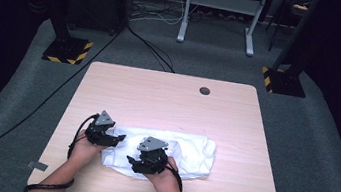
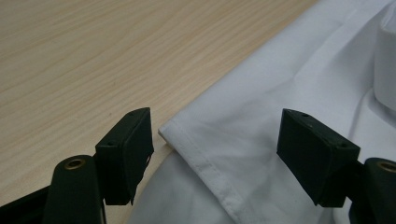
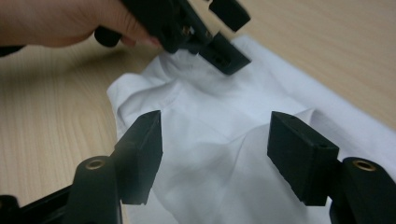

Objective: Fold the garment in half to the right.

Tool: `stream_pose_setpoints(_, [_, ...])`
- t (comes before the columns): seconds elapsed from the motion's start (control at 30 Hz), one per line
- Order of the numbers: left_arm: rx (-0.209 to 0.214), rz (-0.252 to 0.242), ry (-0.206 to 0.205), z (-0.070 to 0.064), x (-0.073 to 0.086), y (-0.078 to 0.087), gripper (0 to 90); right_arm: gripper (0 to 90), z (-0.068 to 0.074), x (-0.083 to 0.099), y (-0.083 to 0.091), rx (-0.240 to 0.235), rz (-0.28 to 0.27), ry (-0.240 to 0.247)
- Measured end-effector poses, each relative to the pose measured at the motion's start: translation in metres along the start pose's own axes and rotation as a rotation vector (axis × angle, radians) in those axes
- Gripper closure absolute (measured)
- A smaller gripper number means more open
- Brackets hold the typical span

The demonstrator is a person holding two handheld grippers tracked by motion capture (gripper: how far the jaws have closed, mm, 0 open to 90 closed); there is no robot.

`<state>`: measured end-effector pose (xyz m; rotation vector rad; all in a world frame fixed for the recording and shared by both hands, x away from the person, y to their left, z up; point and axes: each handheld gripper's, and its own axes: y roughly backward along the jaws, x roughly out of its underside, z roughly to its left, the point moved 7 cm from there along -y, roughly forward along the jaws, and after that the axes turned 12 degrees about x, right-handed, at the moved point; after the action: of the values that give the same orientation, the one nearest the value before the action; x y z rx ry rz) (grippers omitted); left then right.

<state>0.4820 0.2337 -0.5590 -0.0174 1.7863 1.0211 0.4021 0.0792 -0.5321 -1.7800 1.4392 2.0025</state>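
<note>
1. Light wood table [image 1: 168, 100] under the tongs; bare top runs well beyond them.
2. Round cable hole [image 1: 204, 90] in the table top, far side from the tongs, off to their right.
3. Grey carpet [image 1: 16, 104] around the table.
4. Two black-yellow striped stand bases: [image 1: 67, 50] far left, [image 1: 284, 81] far right.
5. White desk frame [image 1: 220, 12] on the floor, well beyond.
6. Black cable [image 1: 29, 116] across the carpet, left.

Cloth [image 1: 185, 153] on table [image 1: 168, 96], near front edge. Left gripper [image 1: 119, 139] at cloth's left end; right gripper [image 1: 133, 163] just right, over cloth.
</note>
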Motion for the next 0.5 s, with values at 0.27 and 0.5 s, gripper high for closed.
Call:
stream_pose_setpoints(0.27, [0.012, 0.032, 0.0, 0.002, 0.003, -0.009, 26.9, 35.1, 0.003, 0.021, -0.019, -0.002, 0.08, -0.007])
stream_pose_setpoints(0.5, [0.04, 0.048, 0.052, 0.003, 0.008, -0.011, 26.9, 35.4, 0.005, 0.028, -0.022, 0.005, 0.094, 0.005])
